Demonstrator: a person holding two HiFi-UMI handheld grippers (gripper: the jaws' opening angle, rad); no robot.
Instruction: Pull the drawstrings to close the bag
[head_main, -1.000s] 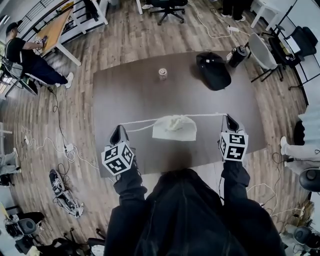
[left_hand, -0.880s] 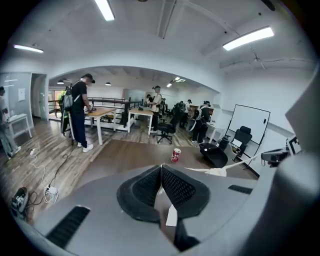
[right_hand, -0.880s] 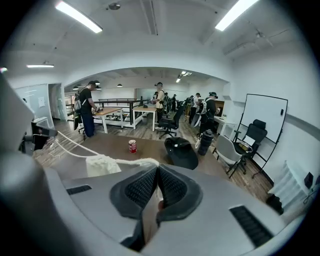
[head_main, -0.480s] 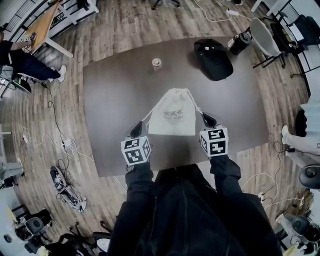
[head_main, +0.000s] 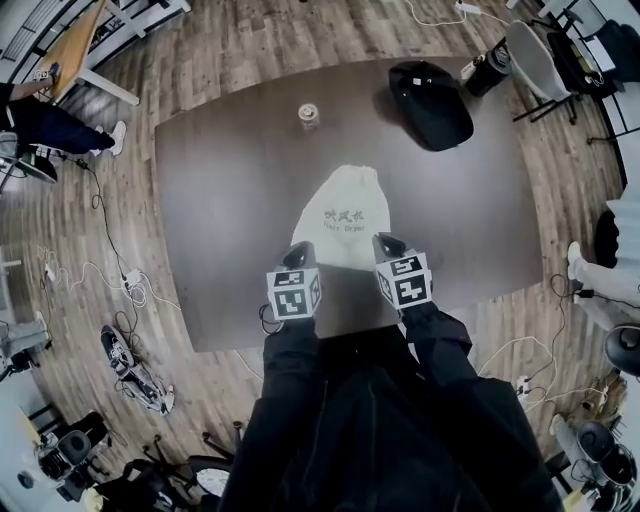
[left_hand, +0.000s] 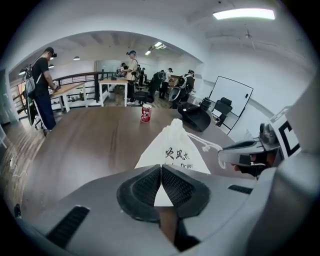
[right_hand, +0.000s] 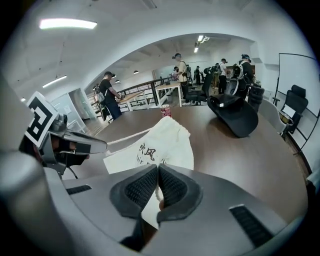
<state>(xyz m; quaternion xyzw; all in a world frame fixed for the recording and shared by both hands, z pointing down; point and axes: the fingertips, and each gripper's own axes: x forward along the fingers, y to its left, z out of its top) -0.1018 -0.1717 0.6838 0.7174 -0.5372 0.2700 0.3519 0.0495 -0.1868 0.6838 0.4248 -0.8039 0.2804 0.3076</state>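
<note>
So, quick count: one cream cloth bag (head_main: 342, 215), two drawstrings, two grippers, one red drink can (head_main: 309, 115), one black backpack-looking thing (head_main: 430, 100), all on a single dark brown worktop (head_main: 220, 200).

Left gripper (left_hand: 161, 167) has its jaws pressed right together, only a sliver of white showing between the pads. Can't swear from its own view whether that sliver is cord or just the bag behind it. In the right gripper view, though, the left drawstring (right_hand: 128, 136) runs from the bag's neck straight over to that gripper's tip, so it looks pinched there. Right gripper (right_hand: 156, 167) is the same: jaws closed down, with a thin white cord visible between the pads. The right drawstring (left_hand: 205, 143) leads from the bag's neck across to it, with a little knot near the tip.

In the head view the bag lies flat in the middle of the frame, with its gathered, cinched-looking neck pointing toward the top and its printed side facing up. The left gripper (head_main: 304, 250) sits at the bag's lower-left corner and the right gripper (head_main: 385, 243) at its lower-right corner, both right at its near edge and close together. The can stands well above the bag in the frame, and the black pack is off to the upper right. Neither one touches the bag.
</note>
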